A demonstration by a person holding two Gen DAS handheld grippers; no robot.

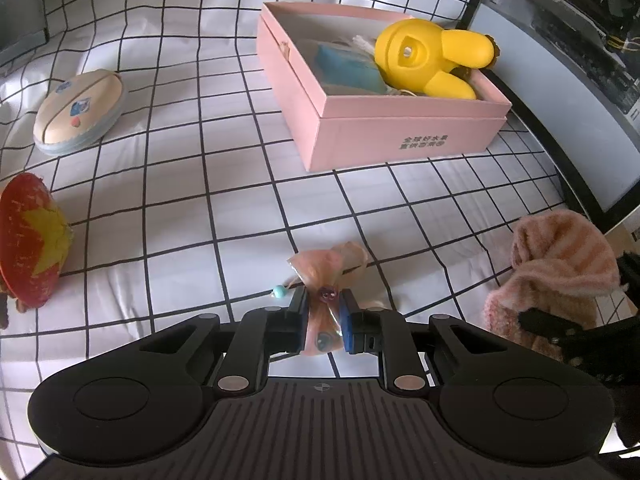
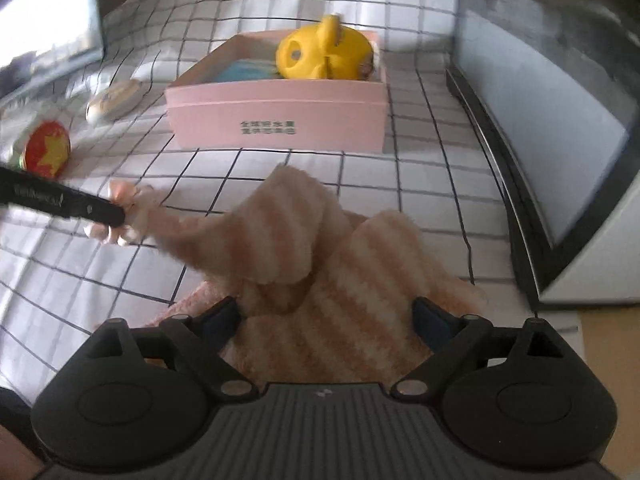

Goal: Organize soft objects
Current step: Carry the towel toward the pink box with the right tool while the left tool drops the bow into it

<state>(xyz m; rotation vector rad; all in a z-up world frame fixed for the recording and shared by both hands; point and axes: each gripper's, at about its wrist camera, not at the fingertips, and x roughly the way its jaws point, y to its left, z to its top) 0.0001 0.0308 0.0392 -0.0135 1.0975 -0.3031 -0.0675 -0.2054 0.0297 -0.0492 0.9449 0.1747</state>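
My left gripper [image 1: 325,304] is shut on a small pink translucent bow [image 1: 326,272] with a bead string, on the checked cloth. The bow also shows in the right wrist view [image 2: 124,196], at the tip of the left gripper's finger. My right gripper [image 2: 326,314] is open, its jaws wide on either side of a pink striped fluffy sock [image 2: 320,248]; the sock also shows in the left wrist view [image 1: 560,268]. A pink box [image 1: 400,136] [image 2: 276,120] holds a yellow plush toy [image 1: 424,56] [image 2: 324,50] and a blue soft item [image 1: 348,68].
A cream oval pouch [image 1: 76,112] [image 2: 114,100] and a red round cushion with a yellow star [image 1: 30,236] [image 2: 47,152] lie to the left. A dark-framed white appliance [image 2: 540,128] borders the right side. The checked cloth [image 1: 200,200] covers the surface.
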